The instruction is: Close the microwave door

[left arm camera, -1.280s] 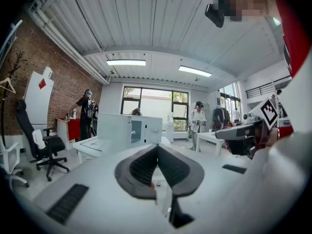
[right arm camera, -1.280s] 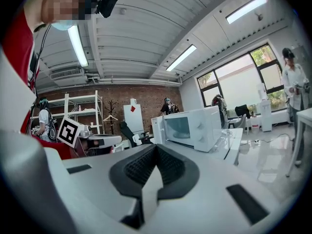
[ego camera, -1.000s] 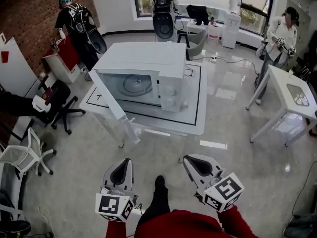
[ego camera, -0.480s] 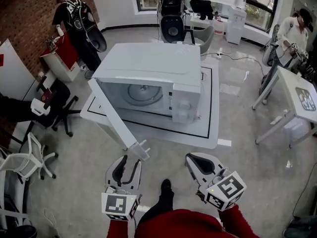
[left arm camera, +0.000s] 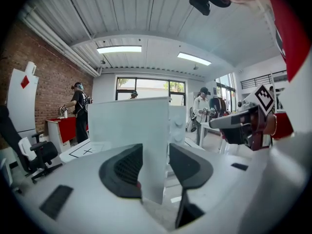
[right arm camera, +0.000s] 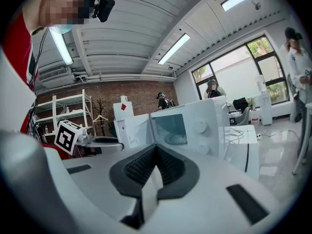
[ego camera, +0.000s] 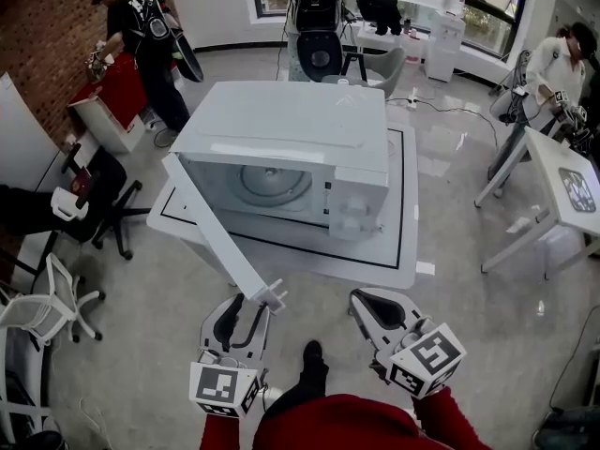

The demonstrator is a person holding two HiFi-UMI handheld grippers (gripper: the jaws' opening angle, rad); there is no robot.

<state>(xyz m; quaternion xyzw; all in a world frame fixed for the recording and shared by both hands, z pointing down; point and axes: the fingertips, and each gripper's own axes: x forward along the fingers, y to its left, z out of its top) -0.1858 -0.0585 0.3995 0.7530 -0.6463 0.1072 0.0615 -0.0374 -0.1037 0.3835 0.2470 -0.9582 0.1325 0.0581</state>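
The white microwave (ego camera: 291, 129) stands on a low white table (ego camera: 398, 251), and its door (ego camera: 211, 218) is swung wide open toward me. The door's free edge with its latch prongs (ego camera: 272, 296) reaches my left gripper (ego camera: 251, 306). In the left gripper view that edge (left arm camera: 146, 130) stands between the jaws of the left gripper (left arm camera: 155, 149), which have just been opening and do not clamp it. My right gripper (ego camera: 366, 306) hovers to the right, shut and empty. In the right gripper view, the right gripper (right arm camera: 156, 149) points at the microwave's cavity (right arm camera: 173, 128).
A black office chair (ego camera: 98, 195) and a white chair (ego camera: 42, 307) stand at the left. Another white table (ego camera: 562, 186) is at the right. A person (ego camera: 141, 36) works by a red cabinet at the back left. Another person (ego camera: 562, 64) stands at the far right.
Both grippers have come forward to the microwave. The left gripper, shut a second ago, now stands open with the door's edge between its jaws.
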